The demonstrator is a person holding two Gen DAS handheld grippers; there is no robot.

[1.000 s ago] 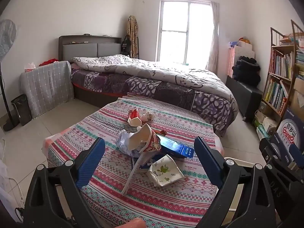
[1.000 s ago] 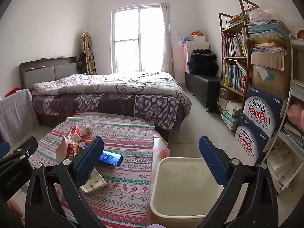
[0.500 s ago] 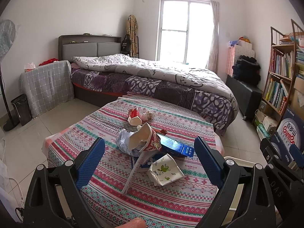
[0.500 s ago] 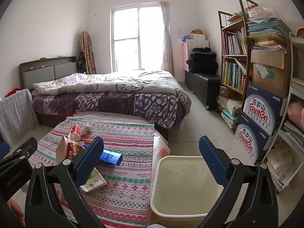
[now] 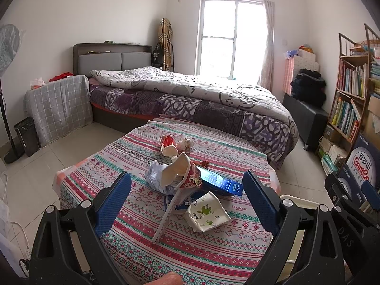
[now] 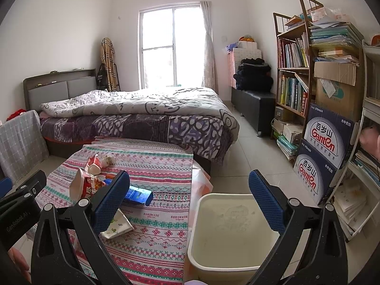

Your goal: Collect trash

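Observation:
Trash lies on a low table with a patterned cloth: a crushed red noodle cup, a blue carton, a flattened white paper cup with green leaves, a grey plastic wrapper, a small red cup and a paper wad. My left gripper is open and empty, held above the near side of the pile. My right gripper is open and empty, over the gap between the table and a cream bin. The noodle cup and blue carton also show in the right wrist view.
A bed stands behind the table. A bookshelf and stacked water cartons line the right wall. A covered side table, a dark small bin and a fan stand at left.

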